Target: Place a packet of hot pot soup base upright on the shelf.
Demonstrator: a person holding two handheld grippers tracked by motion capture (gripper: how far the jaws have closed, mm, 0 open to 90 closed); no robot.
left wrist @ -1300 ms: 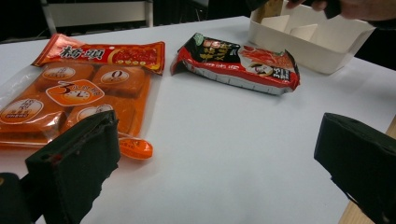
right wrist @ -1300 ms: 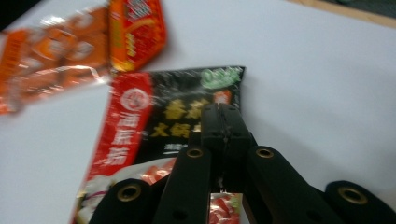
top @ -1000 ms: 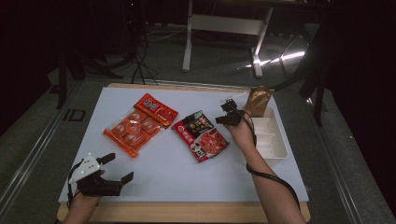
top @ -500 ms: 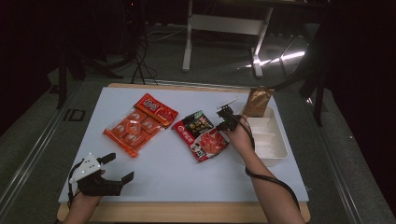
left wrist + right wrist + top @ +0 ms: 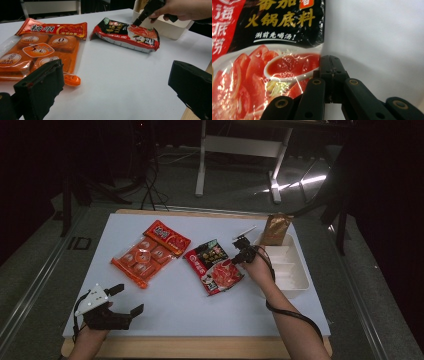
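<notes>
Dark room w/ cables and a stand behind; white table (image 5: 200,310) w/ wood edge in front.

R gripper (image 5: 239,255) sits at the right edge of the red-and-black soup base pack (image 5: 214,266), jaws pressed together; in the right gripper view the tips (image 5: 332,65) meet right at the pack's edge (image 5: 274,65), touching or just beside it. Can't tell if any film is pinched between them. In the left gripper view the same gripper (image 5: 140,20) points down onto the pack's top (image 5: 126,35). Pack lies flat mid-table, tomato print up, just left of the white tray (image 5: 295,280). Brown pouch (image 5: 276,229) stands upright at the tray's far end.

L gripper (image 5: 117,302) rests near the table's near-left corner, jaws wide apart, nothing between them; well apart from the pack. Left gripper view: both black jaws frame bare tabletop.

Further left: clear bag of orange snack packs (image 5: 142,260), w/ a red-orange sachet (image 5: 167,236) at its far end, partly overlapping it.
</notes>
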